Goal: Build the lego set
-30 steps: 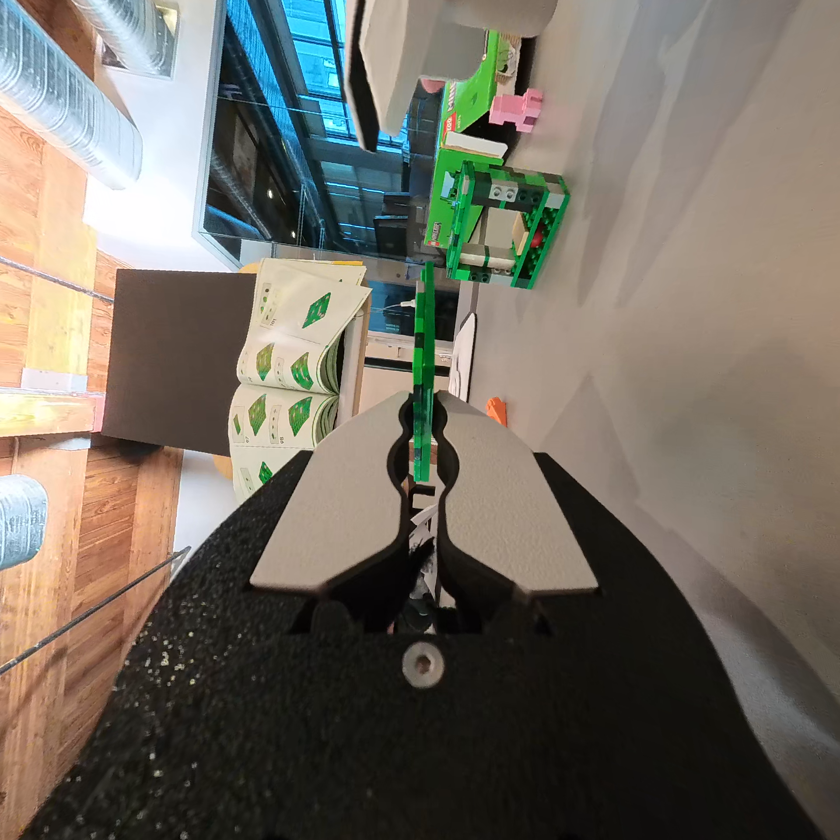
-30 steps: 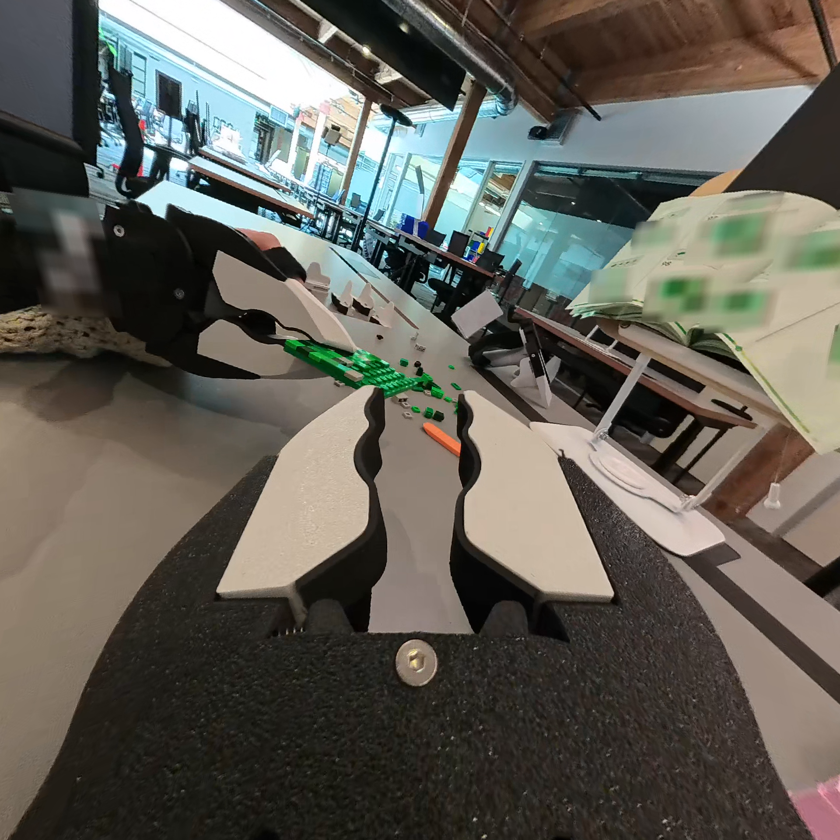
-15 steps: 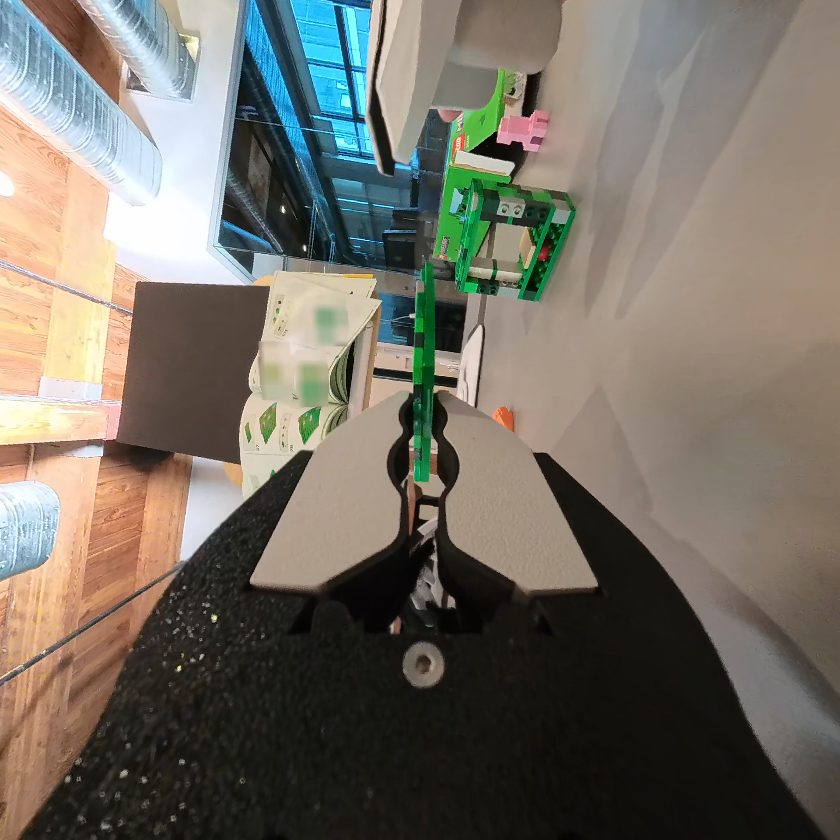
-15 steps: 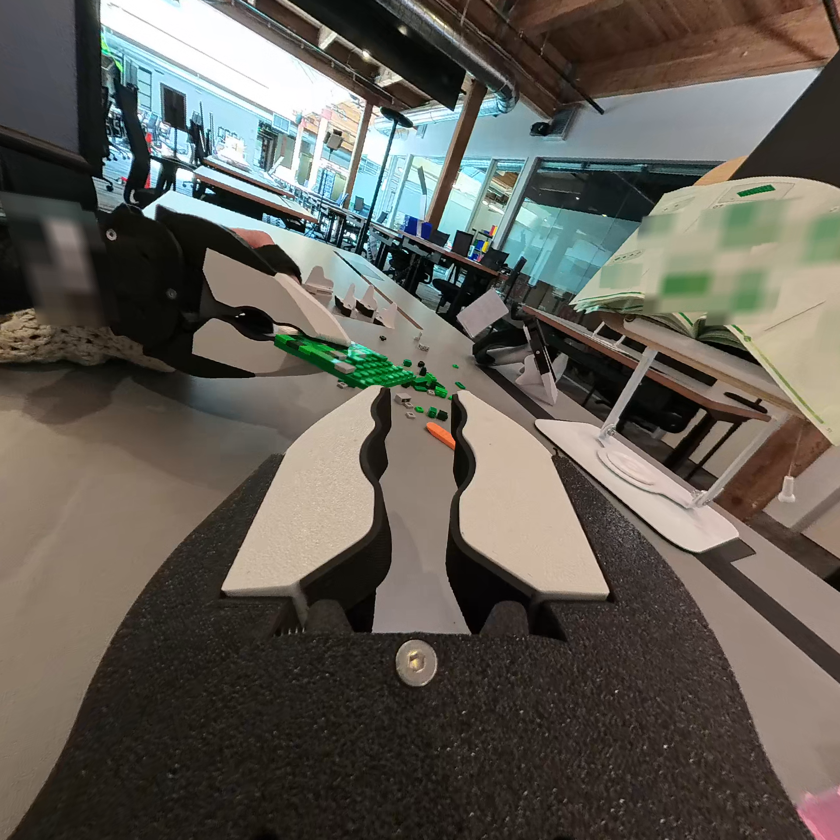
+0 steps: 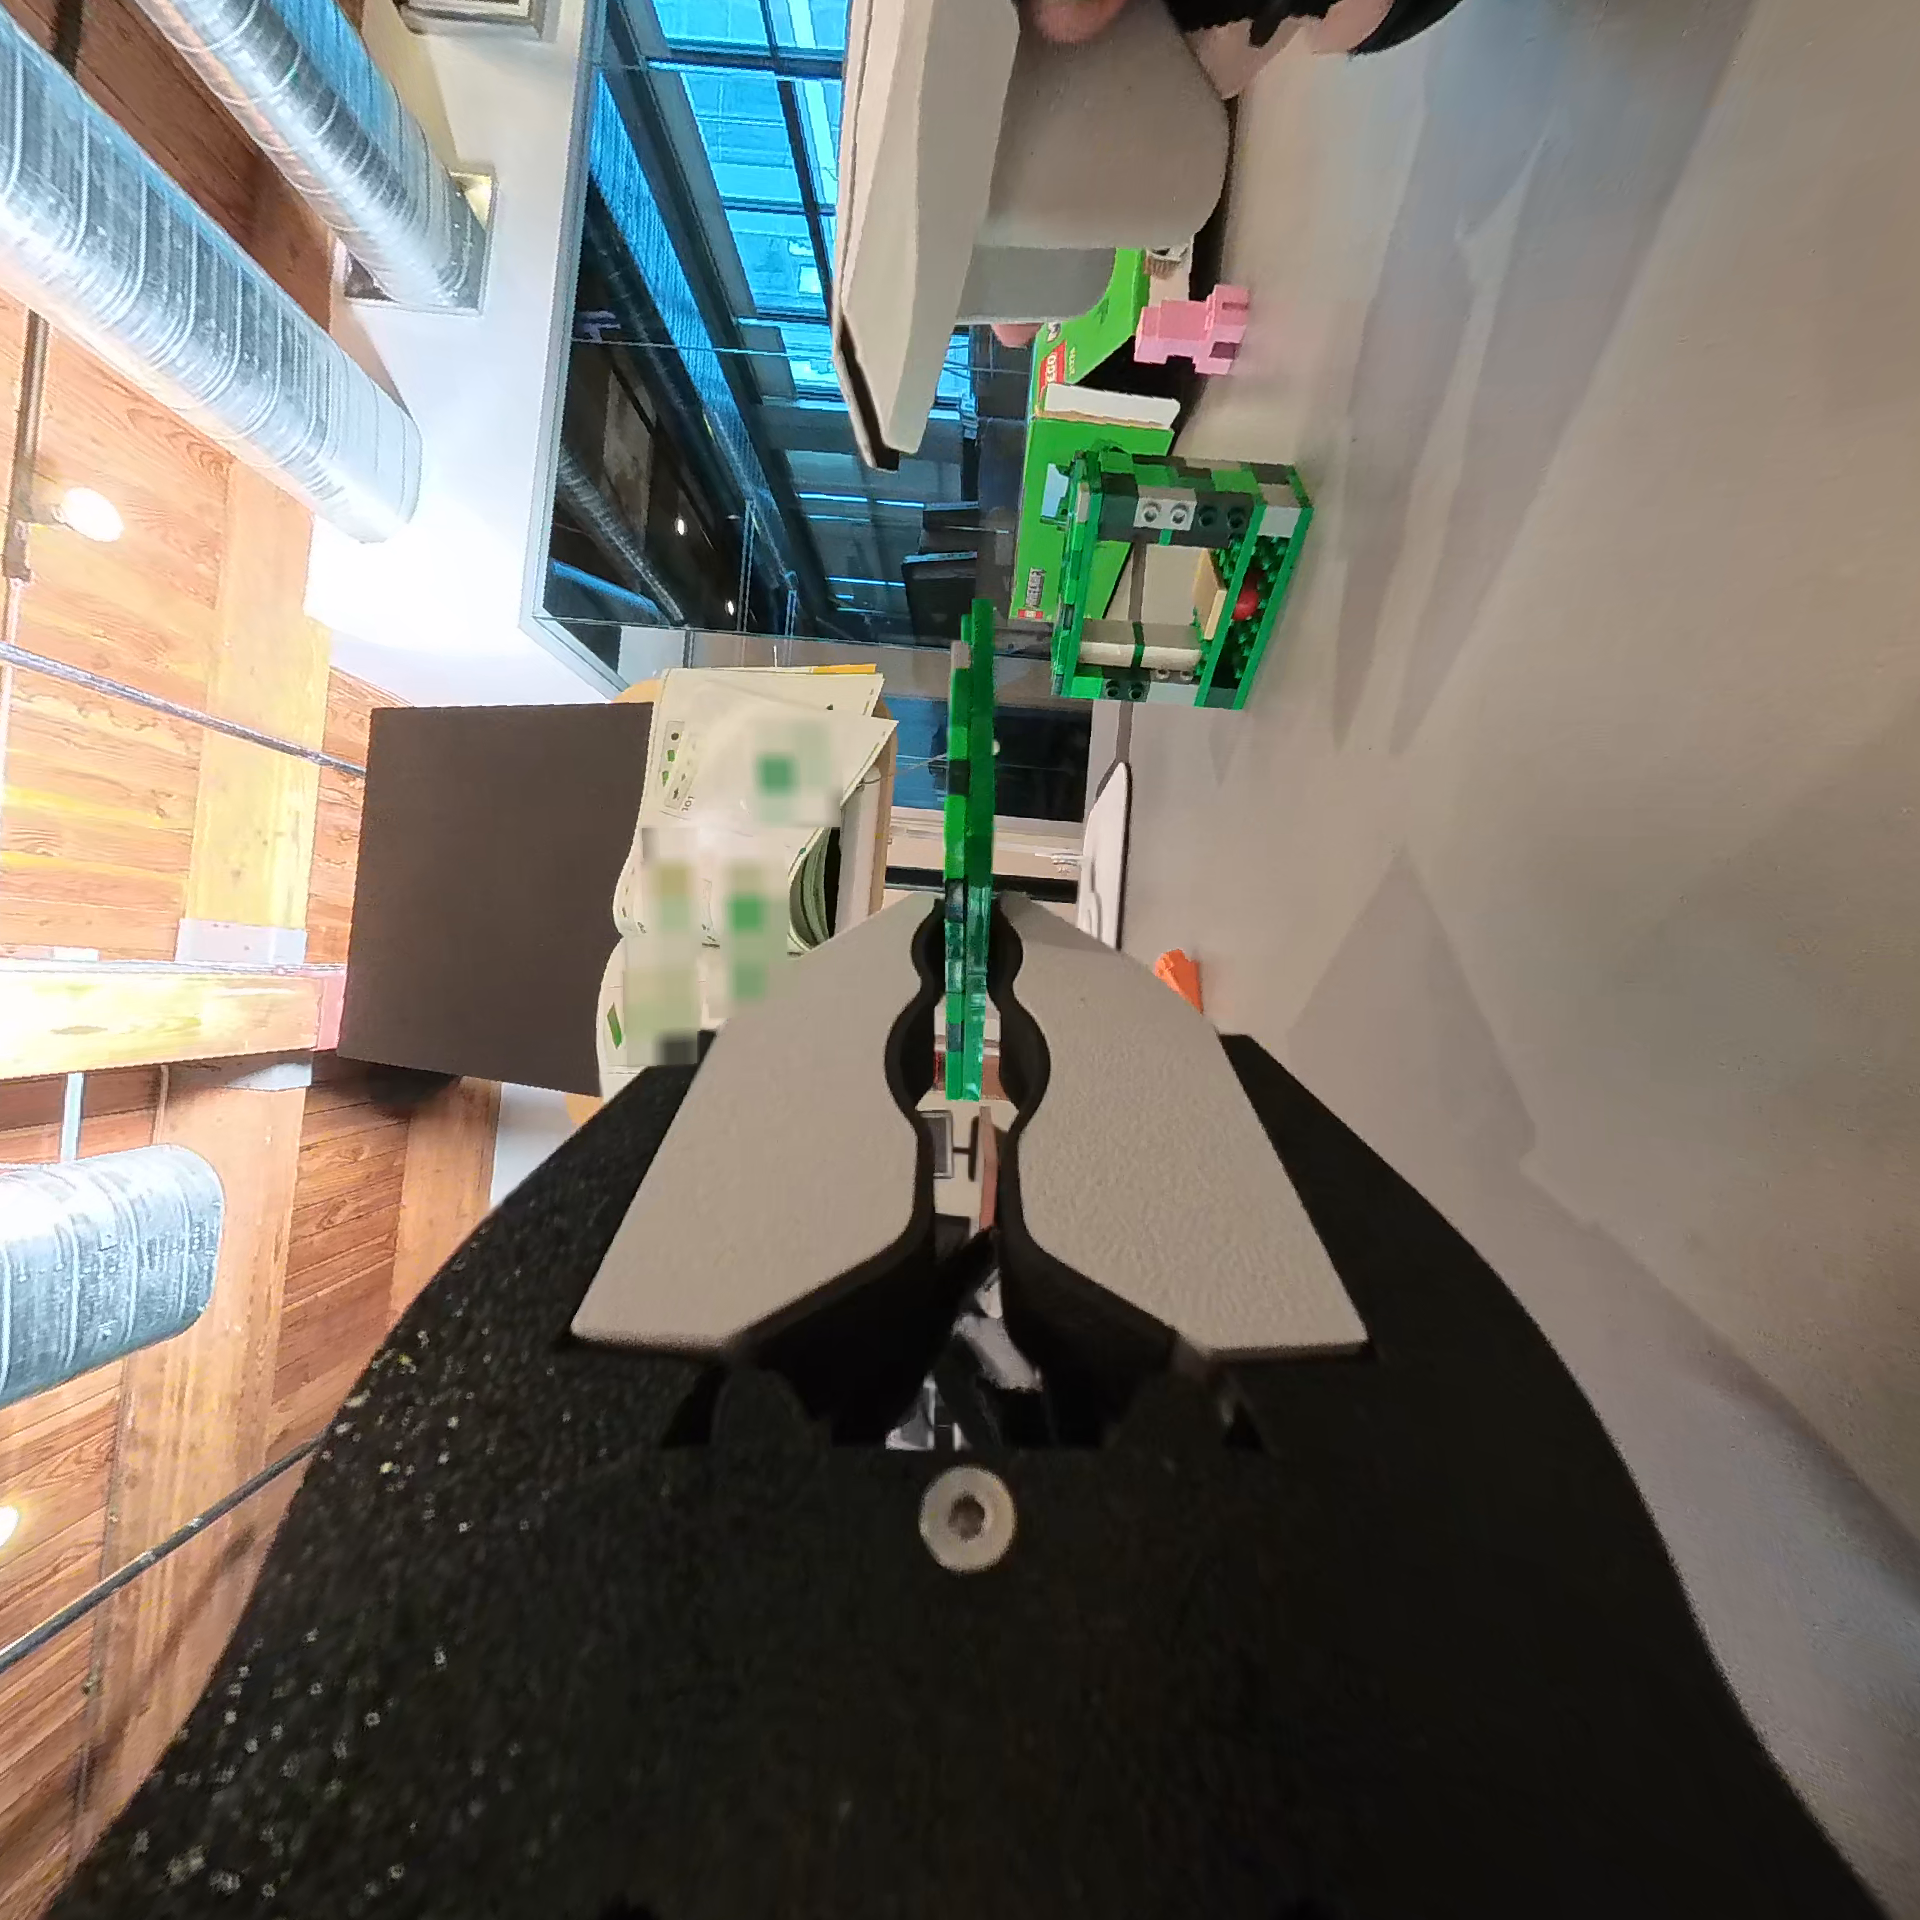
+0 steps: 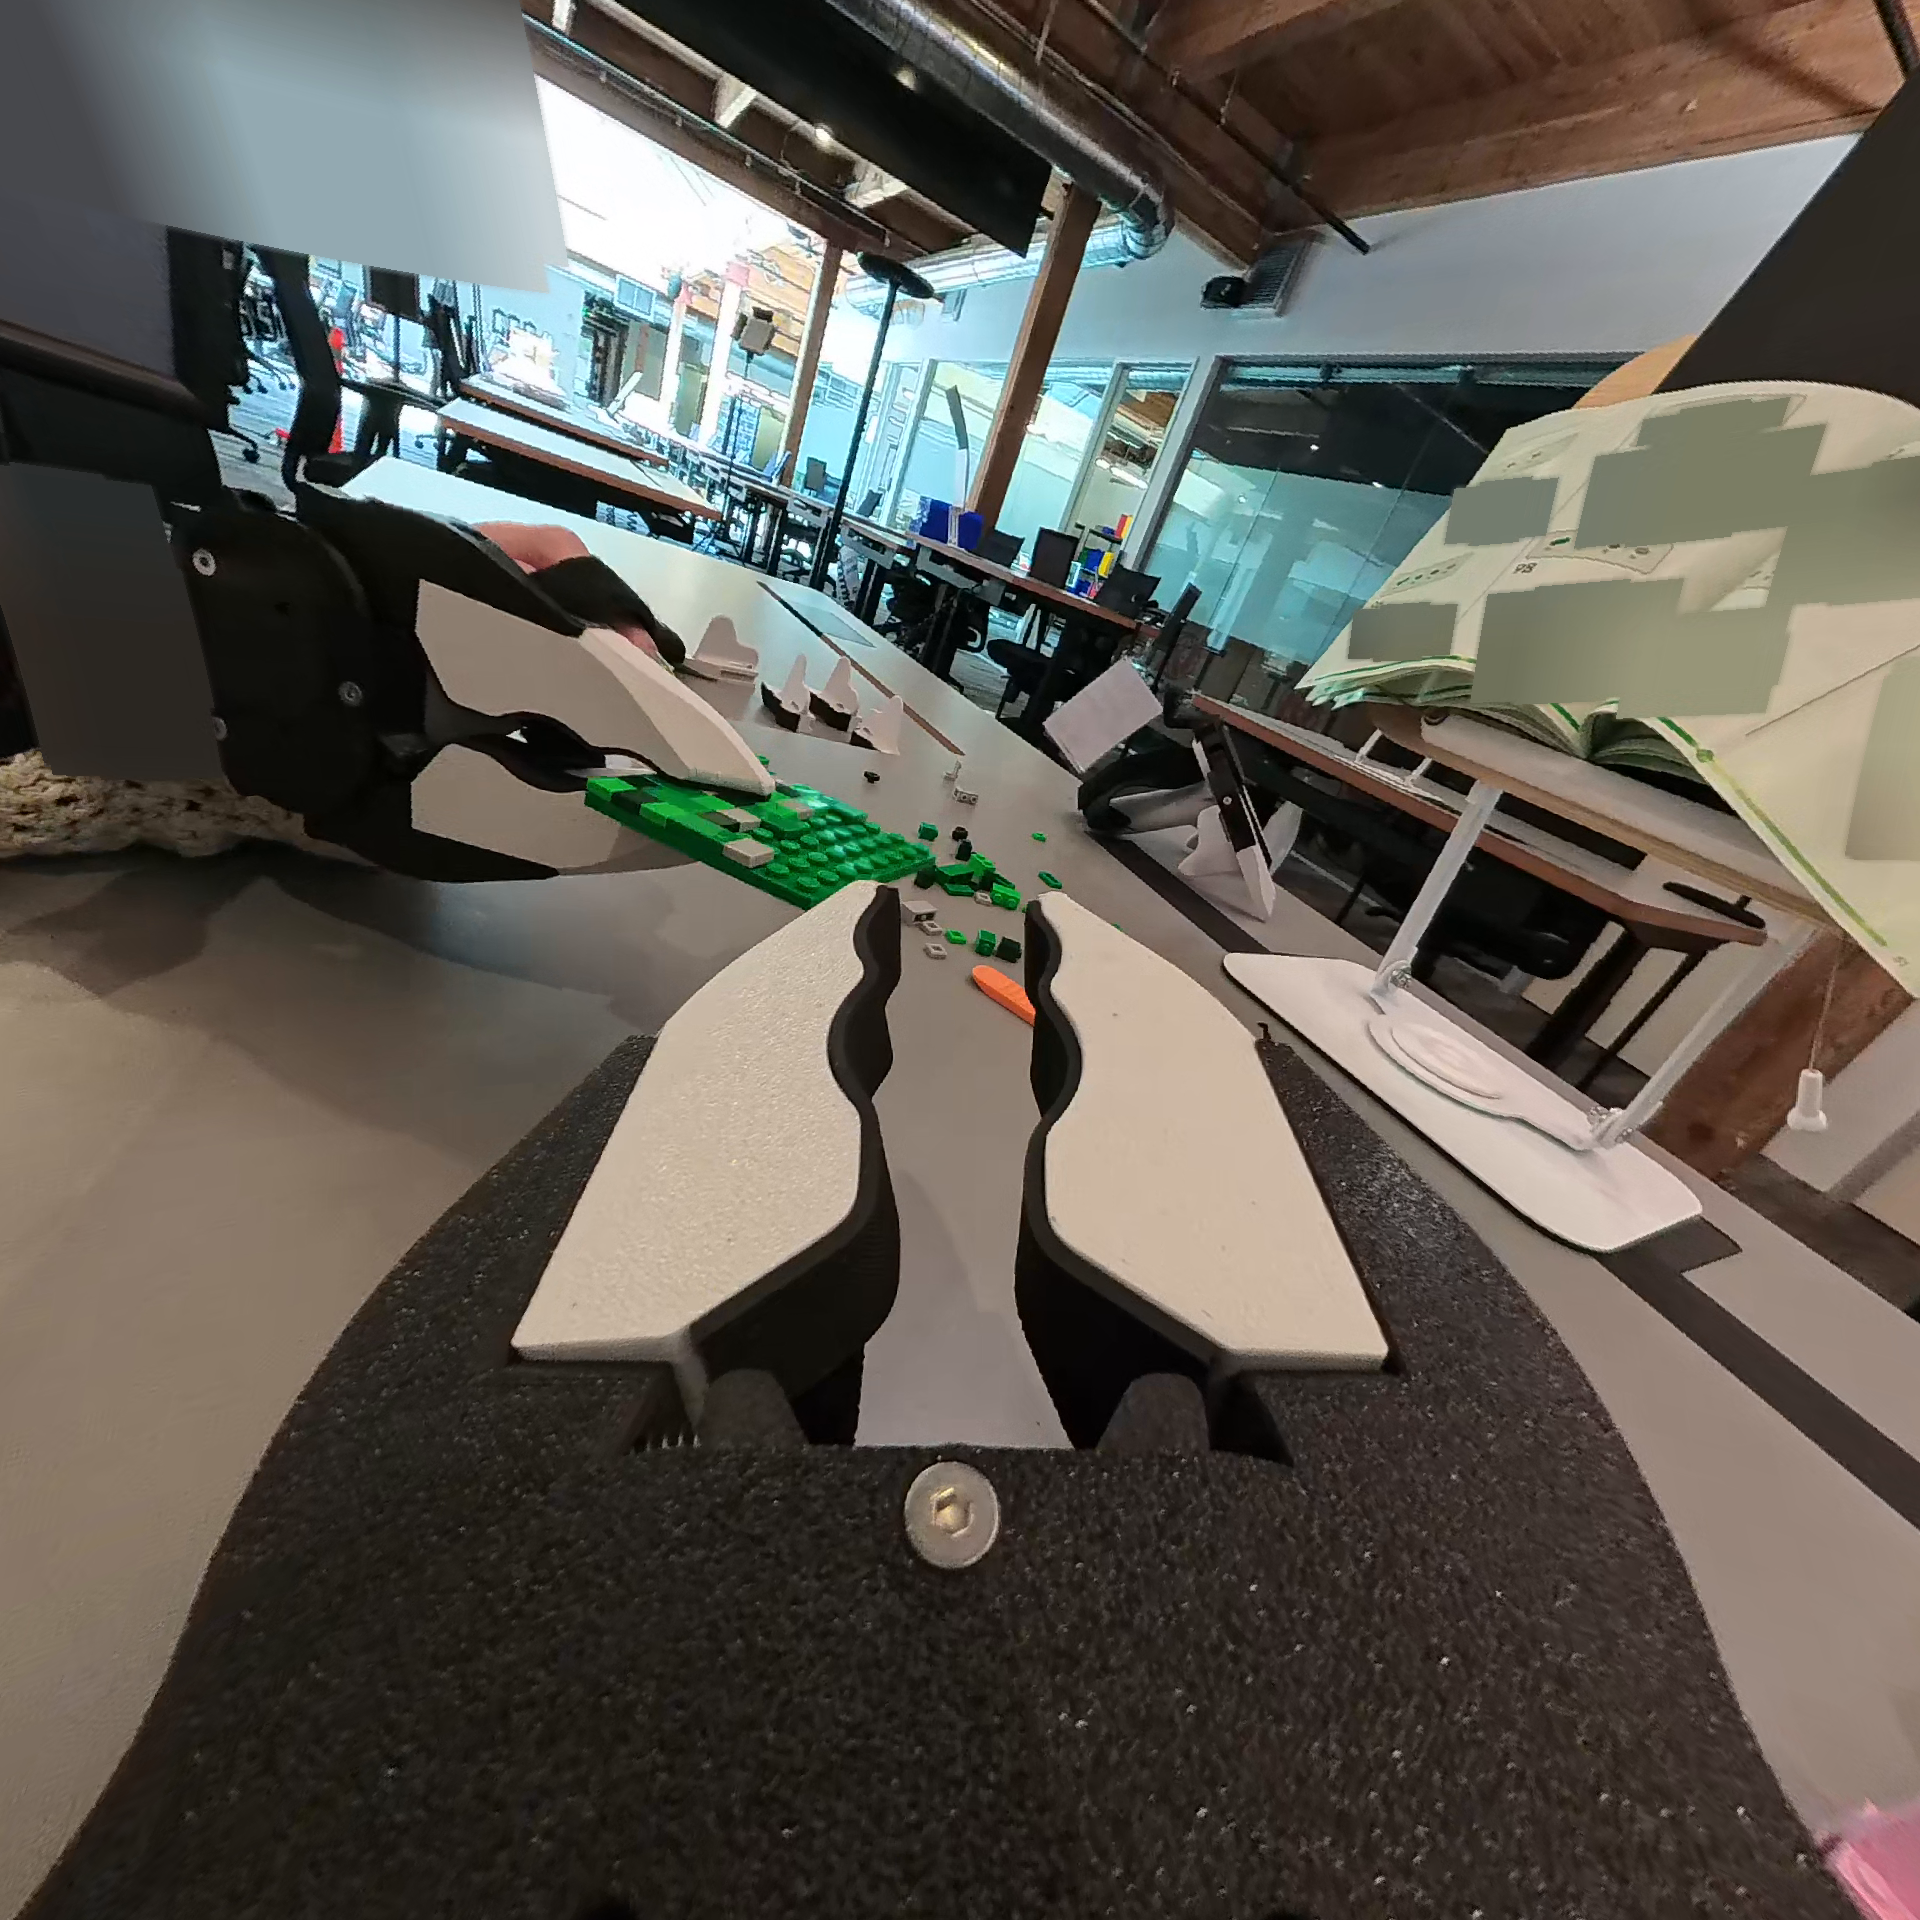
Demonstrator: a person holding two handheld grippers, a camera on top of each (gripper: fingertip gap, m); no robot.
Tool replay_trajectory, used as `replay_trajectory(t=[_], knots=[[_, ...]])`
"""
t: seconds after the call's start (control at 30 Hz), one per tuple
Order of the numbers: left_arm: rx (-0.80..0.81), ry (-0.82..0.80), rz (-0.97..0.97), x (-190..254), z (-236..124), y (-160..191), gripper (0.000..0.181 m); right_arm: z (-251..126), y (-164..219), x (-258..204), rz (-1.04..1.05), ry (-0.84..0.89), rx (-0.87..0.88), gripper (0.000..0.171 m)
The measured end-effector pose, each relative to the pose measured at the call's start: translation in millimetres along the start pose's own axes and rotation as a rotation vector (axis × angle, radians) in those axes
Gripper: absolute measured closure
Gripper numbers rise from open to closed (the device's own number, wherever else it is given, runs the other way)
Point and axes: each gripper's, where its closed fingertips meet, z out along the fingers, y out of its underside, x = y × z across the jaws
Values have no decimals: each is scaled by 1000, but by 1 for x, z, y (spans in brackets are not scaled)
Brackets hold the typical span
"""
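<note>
My left gripper [image 5: 968, 920] is shut on a flat green Lego plate [image 5: 969, 790], seen edge-on in the left wrist view. In the right wrist view the same gripper [image 6: 717, 800] holds the plate [image 6: 790, 836] level above the grey table, with green and grey tiles on its top. My right gripper [image 6: 961, 904] is open and empty, low over the table, just in front of the plate's near corner. A partly built green Lego house [image 5: 1174, 582] stands on the table beyond the plate. Loose small green, grey and black pieces [image 6: 971, 878] lie past my right fingertips.
An orange brick separator [image 6: 1003, 992] lies on the table by my right gripper's right finger. An open instruction booklet [image 6: 1621, 613] rests on a white stand [image 6: 1475, 1101] at the right. A green Lego box [image 5: 1081, 353] and a pink Lego pig [image 5: 1195, 332] sit behind the house. Left tips to right tips: about 9 cm. Measured from the fingertips, the pink Lego pig [image 5: 1195, 332] is 20 cm or so from the right gripper and 30 cm from the left.
The left gripper with the green plate has come closer to my right gripper's fingertips. The right gripper stays open, and its finger now shows larger at the top of the left wrist view.
</note>
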Motion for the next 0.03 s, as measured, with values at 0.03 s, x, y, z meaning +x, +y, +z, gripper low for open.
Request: replay_trajectory(t=[0.03], knots=[[-3,-4,8,-1,0,0,176,0,0,0,0,-1,0,149]])
